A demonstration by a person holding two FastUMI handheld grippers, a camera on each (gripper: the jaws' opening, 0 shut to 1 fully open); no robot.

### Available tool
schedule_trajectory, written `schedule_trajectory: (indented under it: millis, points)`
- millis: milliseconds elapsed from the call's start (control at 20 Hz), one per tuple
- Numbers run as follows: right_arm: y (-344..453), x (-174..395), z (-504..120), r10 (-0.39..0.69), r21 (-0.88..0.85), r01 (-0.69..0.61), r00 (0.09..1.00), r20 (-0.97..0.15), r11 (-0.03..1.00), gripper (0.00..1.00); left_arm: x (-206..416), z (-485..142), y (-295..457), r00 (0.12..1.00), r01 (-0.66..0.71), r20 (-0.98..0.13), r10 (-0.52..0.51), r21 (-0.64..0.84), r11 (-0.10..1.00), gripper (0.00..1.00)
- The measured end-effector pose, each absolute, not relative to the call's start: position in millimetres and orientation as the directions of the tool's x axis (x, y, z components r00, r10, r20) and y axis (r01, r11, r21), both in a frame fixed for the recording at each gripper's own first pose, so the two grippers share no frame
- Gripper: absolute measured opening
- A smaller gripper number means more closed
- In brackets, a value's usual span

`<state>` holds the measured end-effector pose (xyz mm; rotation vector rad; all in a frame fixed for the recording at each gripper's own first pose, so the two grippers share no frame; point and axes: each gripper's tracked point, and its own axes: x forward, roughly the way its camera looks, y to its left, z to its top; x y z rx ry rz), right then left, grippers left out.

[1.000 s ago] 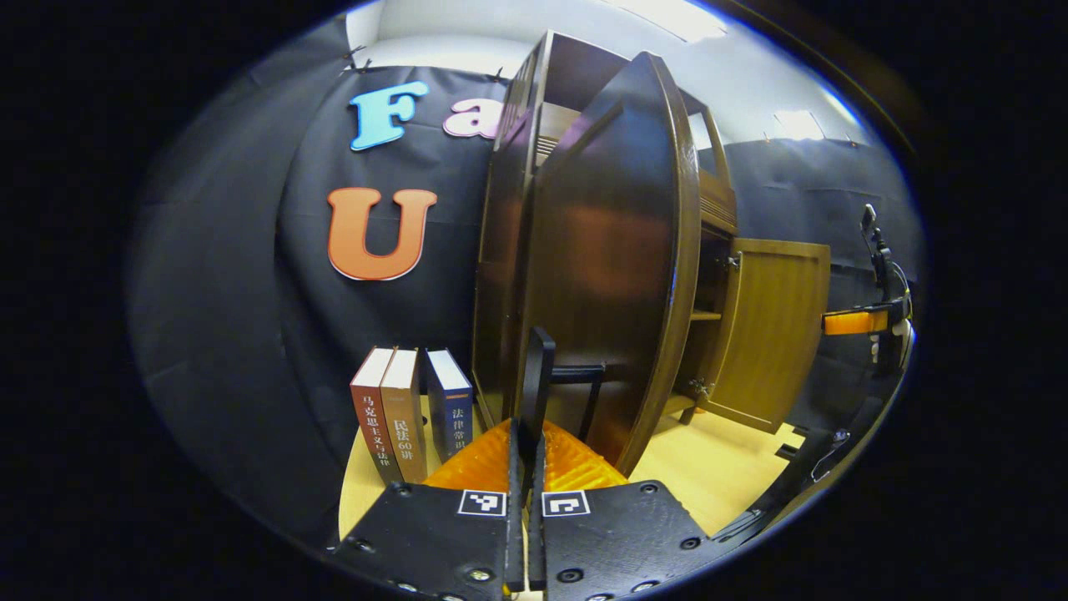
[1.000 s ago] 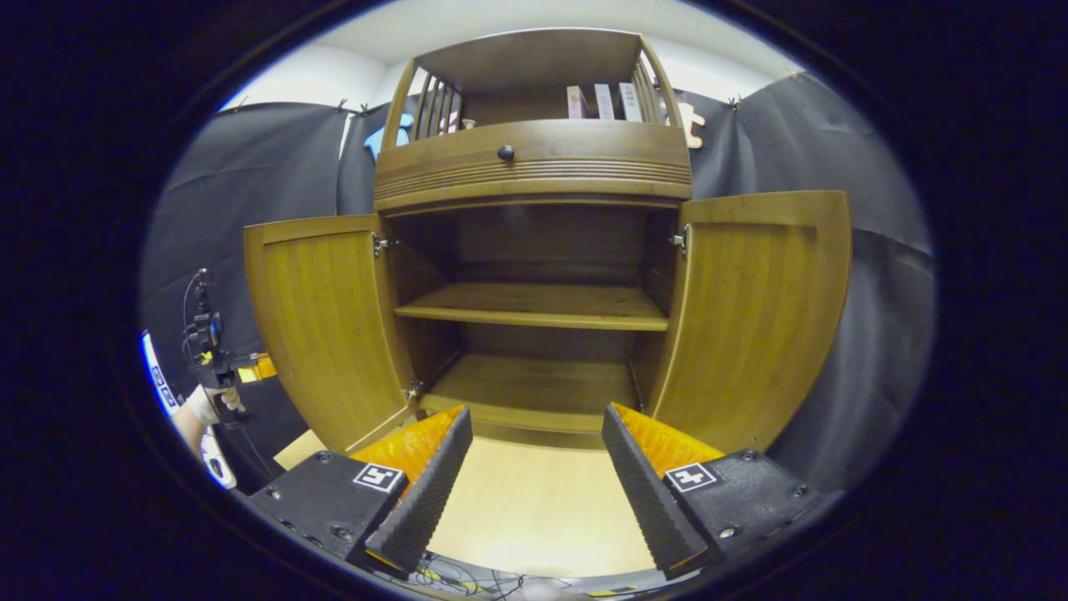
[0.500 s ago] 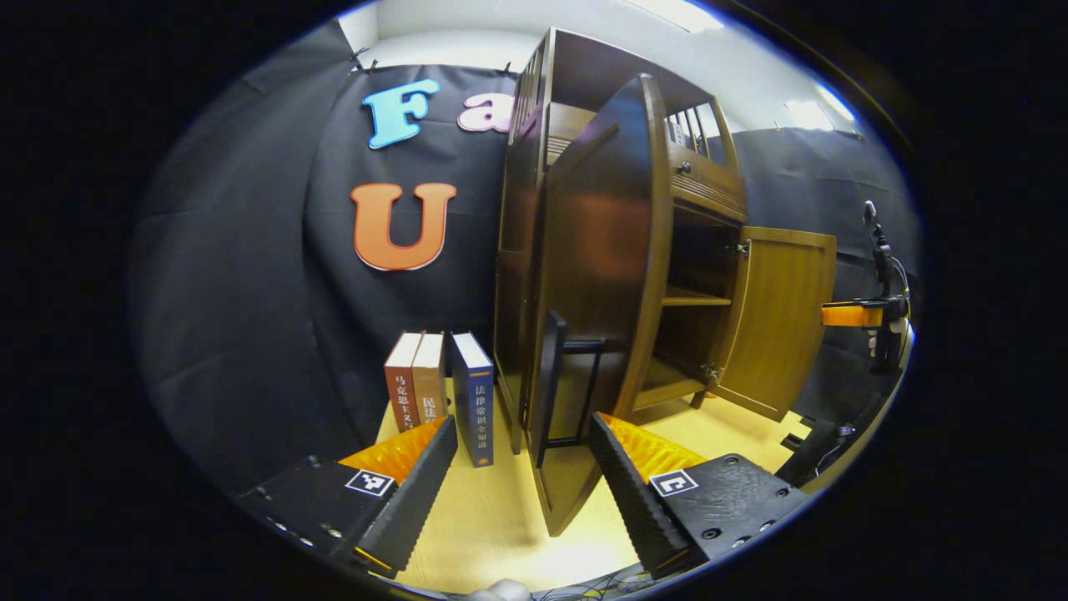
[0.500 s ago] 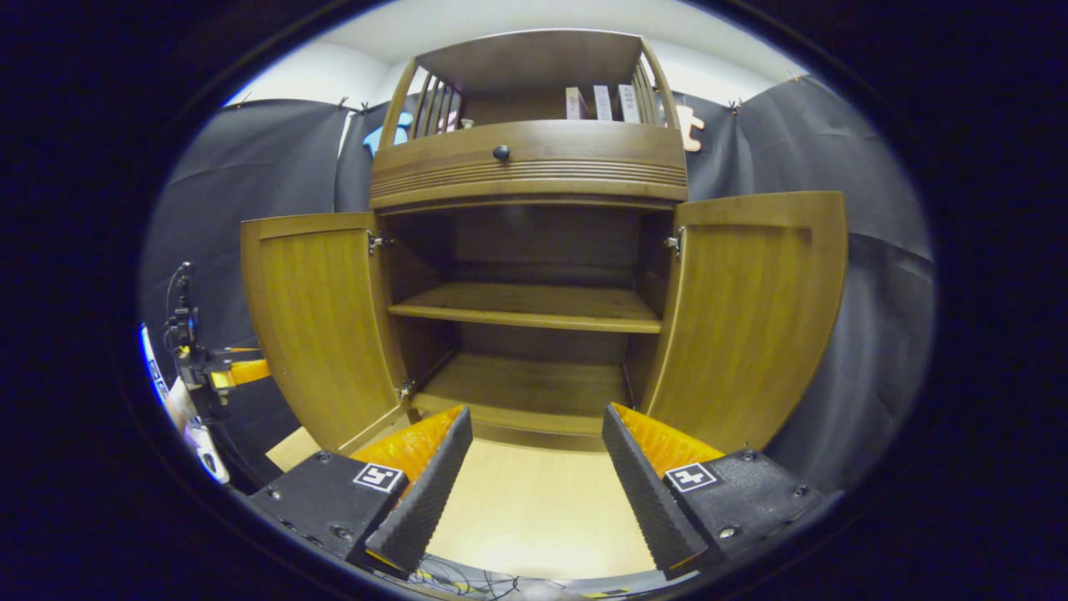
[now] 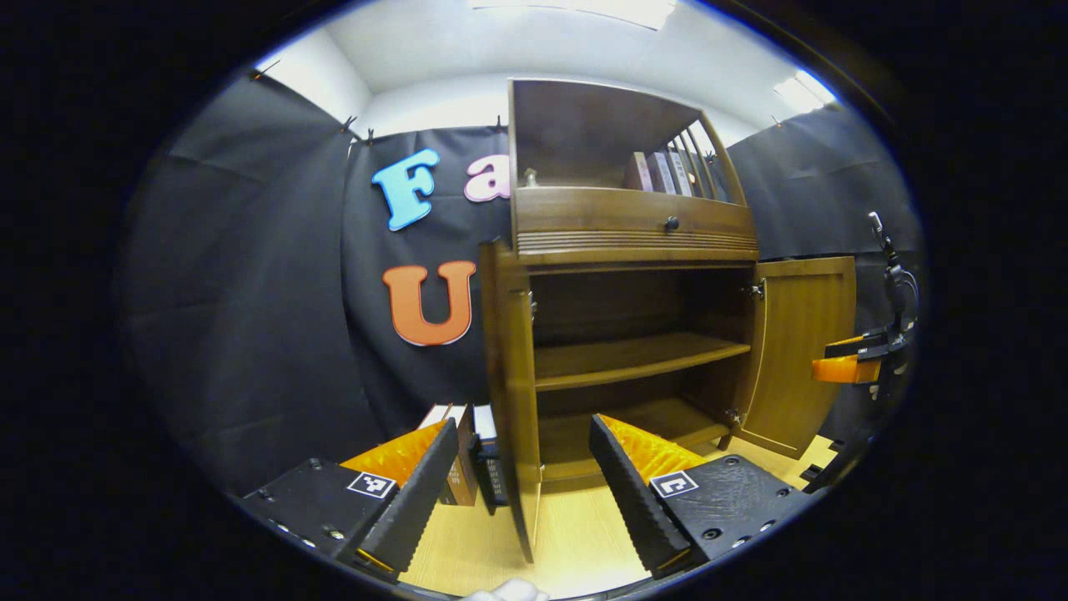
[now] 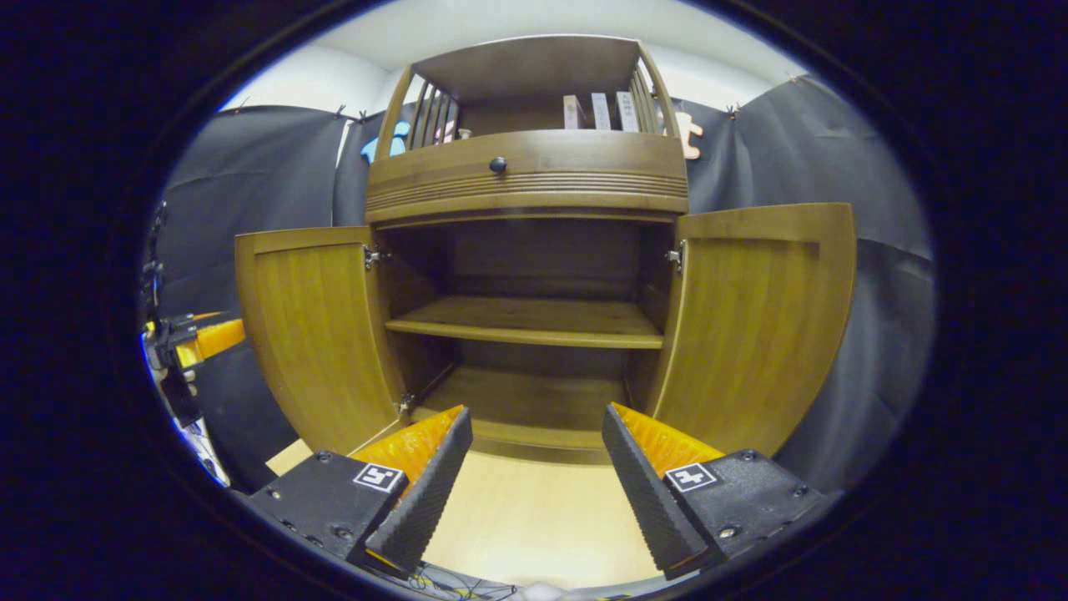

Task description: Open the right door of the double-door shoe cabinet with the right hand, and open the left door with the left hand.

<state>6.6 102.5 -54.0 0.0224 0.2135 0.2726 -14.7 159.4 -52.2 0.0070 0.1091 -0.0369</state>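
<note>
Since a second ago our left gripper [image 5: 521,492] has let go of the left door [image 6: 313,334], so with the right door [image 6: 755,321] also wide, both grippers' fingers apart, the cabinet [image 6: 534,179] looks fully opened.

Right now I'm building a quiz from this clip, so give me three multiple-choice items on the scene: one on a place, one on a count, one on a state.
1. Where do the upright books on the table stand?
A. on the middle shelf
B. beside the cabinet's left side
C. in front of the right door

2. How many knobs show on the drawer front?
A. one
B. two
C. three

3. How do the cabinet's two doors stand?
A. both shut
B. only the right open
C. both open

Answers:
1. B: they show behind the left door.
2. A: a single dark knob.
3. C: the left door and the right door are swung out, baring the middle shelf.
</note>
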Motion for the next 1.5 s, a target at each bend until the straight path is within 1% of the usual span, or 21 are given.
schedule_trajectory:
  millis: [50,150,200,350,400,500,650,700,750,850,900,950,1000,1050,1100,1150,1200,1250,1300,1500]
  points:
    - [99.6,6.7,-52.8,0.259,0.053,-0.253,0.945,-0.202,0.966,0.99,-11.3,-50.7,145.6,0.994,0.019,-0.11,-0.02,-0.01,1.0,0.95]
    - [95.9,7.3,-49.3,0.243,0.065,-0.235,0.95,-0.197,0.97,0.99,-1.1,-48.8,109.6,0.996,0.031,-0.079,-0.037,-0.079,0.996,0.95]
    - [91.0,7.8,-46.6,0.225,0.064,-0.216,0.956,-0.189,0.974,0.99,3.4,-50.3,96.8,0.997,0.02,-0.076,-0.028,-0.098,0.995,1.0]
    - [78.5,7.1,-36.6,0.188,0.055,-0.181,0.969,-0.161,0.982,0.99,14.3,-61.8,74.0,0.997,-0.01,-0.083,0.006,-0.059,0.998,1.0]
    - [73.2,6.5,-33.4,0.174,0.051,-0.168,0.973,-0.151,0.984,0.99,20.0,-65.3,66.2,0.996,-0.005,-0.092,0.001,-0.046,0.999,0.96]
    - [61.1,5.4,-28.2,0.139,0.049,-0.133,0.981,-0.134,0.99,0.99,22.8,-71.1,52.5,0.994,0.018,-0.109,-0.024,-0.057,0.998,0.96]
    - [48.1,4.8,-24.5,0.105,0.054,-0.1,0.987,-0.121,0.994,0.99,24.0,-72.2,43.1,0.992,0.021,-0.124,-0.03,-0.074,0.997,0.96]
    - [44.5,5.0,-25.0,0.097,0.056,-0.09,0.988,-0.122,0.994,0.99,24.9,-70.9,41.0,0.992,0.022,-0.125,-0.032,-0.075,0.997,1.0]
    - [42.2,4.7,-25.0,0.092,0.057,-0.086,0.988,-0.122,0.995,0.99,26.1,-68.0,37.4,0.992,0.024,-0.122,-0.033,-0.075,0.997,0.96]
    - [37.8,5.0,-25.2,0.085,0.055,-0.079,0.989,-0.121,0.995,0.99,29.2,-63.0,33.5,0.993,0.029,-0.112,-0.037,-0.07,0.997,0.96]
    - [36.1,5.7,-24.4,0.083,0.054,-0.077,0.989,-0.12,0.996,0.99,28.5,-63.9,34.6,0.993,0.032,-0.11,-0.04,-0.072,0.997,1.0]
    - [34.6,6.5,-23.5,0.081,0.054,-0.075,0.99,-0.118,0.996,0.99,28.2,-63.3,32.9,0.993,0.039,-0.112,-0.047,-0.076,0.996,0.96]
    - [33.5,7.6,-21.5,0.081,0.055,-0.075,0.99,-0.115,0.996,0.99,29.6,-62.0,30.8,0.993,0.04,-0.11,-0.048,-0.075,0.996,0.96]
    - [32.7,9.1,-20.0,0.081,0.055,-0.076,0.991,-0.11,0.996,0.99,33.4,-59.3,28.2,0.993,0.039,-0.11,-0.047,-0.071,0.997,0.96]
    - [31.4,10.1,-17.7,0.08,0.054,-0.074,0.991,-0.104,0.996,0.99,35.4,-57.0,26.1,0.993,0.039,-0.109,-0.046,-0.066,0.997,1.0]
    - [29.5,11.2,-15.5,0.077,0.052,-0.072,0.992,-0.1,0.996,0.99,37.4,-54.9,24.3,0.993,0.04,-0.105,-0.047,-0.06,0.997,1.0]
    - [28.7,12.5,-13.4,0.074,0.051,-0.07,0.993,-0.094,0.996,0.99,39.0,-53.3,23.1,0.994,0.041,-0.102,-0.047,-0.053,0.998,0.96]
    - [27.9,13.3,-12.1,0.073,0.051,-0.068,0.993,-0.089,0.996,0.99,39.8,-52.3,23.0,0.994,0.041,-0.098,-0.045,-0.045,0.998,1.0]
    - [27.3,14.3,-11.7,0.072,0.052,-0.068,0.993,-0.088,0.996,0.99,41.1,-51.2,22.4,0.994,0.042,-0.095,-0.046,-0.041,0.998,0.96]
    - [28.4,18.9,-11.5,0.077,0.051,-0.073,0.993,-0.088,0.996,0.99,44.1,-44.7,21.0,0.996,0.046,-0.081,-0.049,-0.041,0.998,0.96]
